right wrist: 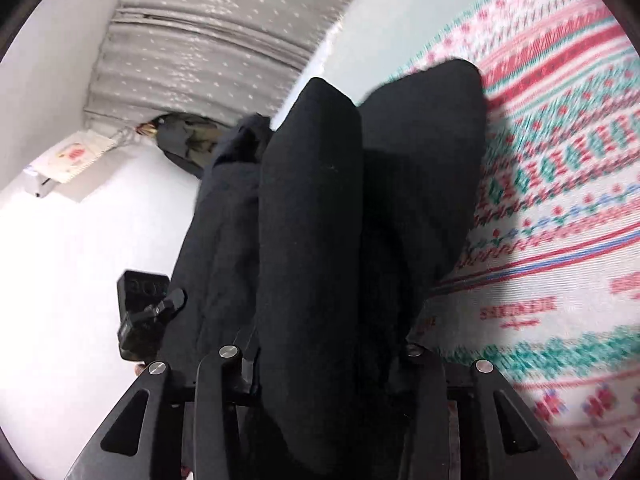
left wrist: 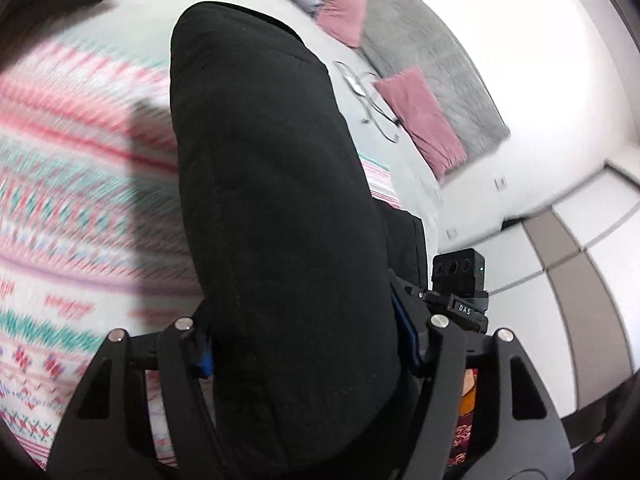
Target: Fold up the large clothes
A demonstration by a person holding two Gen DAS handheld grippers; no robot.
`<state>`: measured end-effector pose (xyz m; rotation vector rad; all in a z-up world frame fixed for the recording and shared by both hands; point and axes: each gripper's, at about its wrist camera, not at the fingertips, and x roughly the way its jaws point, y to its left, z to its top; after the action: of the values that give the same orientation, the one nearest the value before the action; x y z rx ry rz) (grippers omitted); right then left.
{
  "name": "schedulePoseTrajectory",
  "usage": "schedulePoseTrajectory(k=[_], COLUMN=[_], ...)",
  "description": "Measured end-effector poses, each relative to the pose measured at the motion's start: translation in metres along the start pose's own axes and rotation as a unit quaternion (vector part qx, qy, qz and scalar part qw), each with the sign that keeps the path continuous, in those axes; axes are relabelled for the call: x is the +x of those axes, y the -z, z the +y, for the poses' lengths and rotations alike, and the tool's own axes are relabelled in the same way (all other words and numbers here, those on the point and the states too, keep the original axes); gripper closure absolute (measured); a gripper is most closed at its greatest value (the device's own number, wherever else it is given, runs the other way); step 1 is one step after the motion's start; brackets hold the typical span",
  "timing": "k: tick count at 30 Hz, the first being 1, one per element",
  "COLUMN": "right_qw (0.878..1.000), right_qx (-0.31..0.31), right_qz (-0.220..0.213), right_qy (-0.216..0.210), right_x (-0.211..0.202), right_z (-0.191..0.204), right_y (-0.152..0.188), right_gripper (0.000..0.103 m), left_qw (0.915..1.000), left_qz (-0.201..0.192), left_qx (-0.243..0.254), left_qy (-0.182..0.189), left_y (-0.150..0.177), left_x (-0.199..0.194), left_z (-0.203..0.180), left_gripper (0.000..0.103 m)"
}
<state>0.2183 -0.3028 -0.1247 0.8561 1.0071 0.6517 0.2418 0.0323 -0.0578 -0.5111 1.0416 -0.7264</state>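
Note:
A thick black padded garment point(left wrist: 272, 184) rises from between my left gripper's point(left wrist: 304, 340) fingers and fills the middle of the left wrist view. The blue pads point(left wrist: 202, 356) press on it from both sides, so this gripper is shut on it. In the right wrist view the same black garment point(right wrist: 312, 208) is bunched in upright folds, and my right gripper point(right wrist: 326, 356) is shut on a fold. The garment hangs above a patterned bedspread point(left wrist: 68, 184). The fingertips are hidden by the cloth in both views.
The bedspread point(right wrist: 560, 200) has red, green and white bands. Two pink pillows point(left wrist: 420, 116) and a grey blanket point(left wrist: 436, 60) lie at the bed's far side, with a thin cable point(left wrist: 372, 108) nearby. Wardrobe doors point(left wrist: 572, 264) stand beyond. A grey curtain point(right wrist: 208, 32) and a dark coat point(right wrist: 188, 140) hang by the white wall.

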Motion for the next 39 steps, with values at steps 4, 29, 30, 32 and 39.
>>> schedulePoseTrajectory(k=[4, 29, 30, 32, 39], right_qw=[0.999, 0.915, 0.909, 0.900, 0.891], right_qx=[-0.009, 0.098, 0.090, 0.072, -0.003], right_qz=[-0.044, -0.212, -0.220, -0.236, -0.275], right_qy=[0.015, 0.329, 0.341, 0.361, 0.360], right_x=[-0.057, -0.290, -0.293, -0.299, -0.275], right_z=[0.006, -0.096, -0.085, -0.068, -0.009], right_y=[-0.005, -0.046, -0.042, -0.035, 0.004], right_gripper=[0.063, 0.034, 0.034, 0.034, 0.034], left_qw=[0.9988, 0.9916, 0.9902, 0.9847, 0.9520], left_qz=[0.013, 0.106, 0.093, 0.077, 0.071], left_qx=[0.045, 0.074, 0.104, 0.156, 0.287], left_qy=[0.016, 0.009, 0.000, 0.008, 0.078], left_y=[-0.012, -0.082, -0.076, -0.063, 0.019], left_x=[0.033, 0.253, 0.242, 0.229, 0.213], left_z=[-0.041, -0.085, -0.094, -0.119, -0.170], left_gripper=[0.035, 0.023, 0.023, 0.023, 0.023])
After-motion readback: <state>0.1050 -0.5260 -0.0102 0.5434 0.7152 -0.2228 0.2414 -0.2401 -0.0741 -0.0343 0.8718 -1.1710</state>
